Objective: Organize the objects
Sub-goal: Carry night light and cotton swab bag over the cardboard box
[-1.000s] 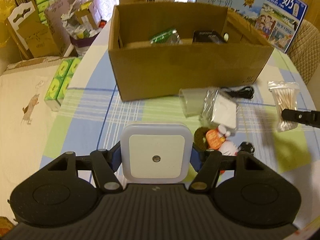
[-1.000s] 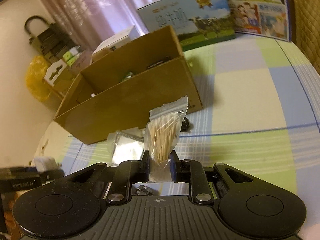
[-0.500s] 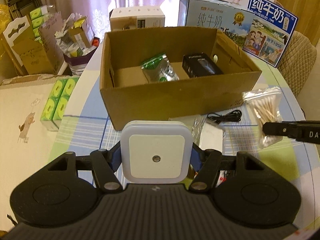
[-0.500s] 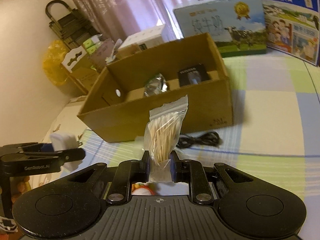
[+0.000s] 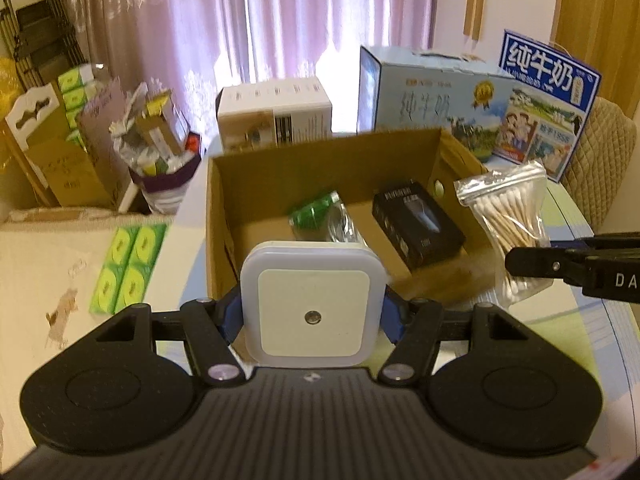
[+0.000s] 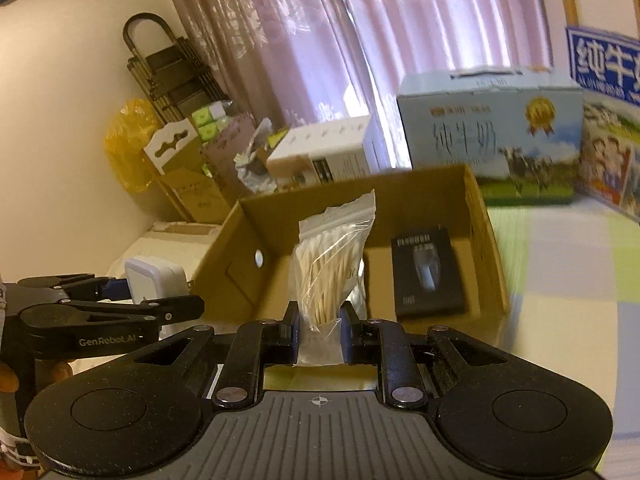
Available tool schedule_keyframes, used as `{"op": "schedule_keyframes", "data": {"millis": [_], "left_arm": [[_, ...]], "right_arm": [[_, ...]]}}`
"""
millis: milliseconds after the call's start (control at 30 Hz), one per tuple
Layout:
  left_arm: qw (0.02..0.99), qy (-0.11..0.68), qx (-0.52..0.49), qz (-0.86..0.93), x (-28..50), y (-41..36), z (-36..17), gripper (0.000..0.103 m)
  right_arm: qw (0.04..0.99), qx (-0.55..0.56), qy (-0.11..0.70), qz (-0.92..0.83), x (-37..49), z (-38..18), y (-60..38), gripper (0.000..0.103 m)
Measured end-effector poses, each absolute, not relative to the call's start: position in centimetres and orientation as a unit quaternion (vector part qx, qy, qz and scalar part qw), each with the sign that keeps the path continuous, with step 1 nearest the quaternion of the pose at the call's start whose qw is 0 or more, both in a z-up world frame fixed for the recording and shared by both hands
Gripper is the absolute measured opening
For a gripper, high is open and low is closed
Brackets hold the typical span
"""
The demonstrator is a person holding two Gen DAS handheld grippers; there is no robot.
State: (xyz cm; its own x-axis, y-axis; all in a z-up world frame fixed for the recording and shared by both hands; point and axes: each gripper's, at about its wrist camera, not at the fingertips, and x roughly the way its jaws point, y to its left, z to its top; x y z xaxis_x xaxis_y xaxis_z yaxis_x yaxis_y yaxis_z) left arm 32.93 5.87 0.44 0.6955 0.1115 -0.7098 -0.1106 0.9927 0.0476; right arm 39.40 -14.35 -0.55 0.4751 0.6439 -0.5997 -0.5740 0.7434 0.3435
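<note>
Left wrist, cardboard box, milk cartons

Left gripper, tilted downward, its jaws set about halfway apart and pressing both sides of a square white night light. Right gripper, also angled downward, jaws drawn close together and pinching the lower end of a clear bag of cotton swabs. The two grippers stand side by side, the left one visible at the left edge of the right wrist view.
</note>
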Motion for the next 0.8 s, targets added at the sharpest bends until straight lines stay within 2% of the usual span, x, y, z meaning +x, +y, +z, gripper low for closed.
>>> {"op": "schedule_keyframes", "data": {"millis": [433,800], "left_arm": [[0.918,0.389,0.028,0.073,39.6,7.7,0.2,0.063],[0.887,0.454,0.062,0.066,43.3,8.7,-3.3,0.063]], "right_arm": [[0.857,0.004,0.387,0.340,44.4,-2.2,-11.0,0.016],[0.830,-0.035,0.447,0.332,47.4,-6.0,-8.7,0.016]]}}
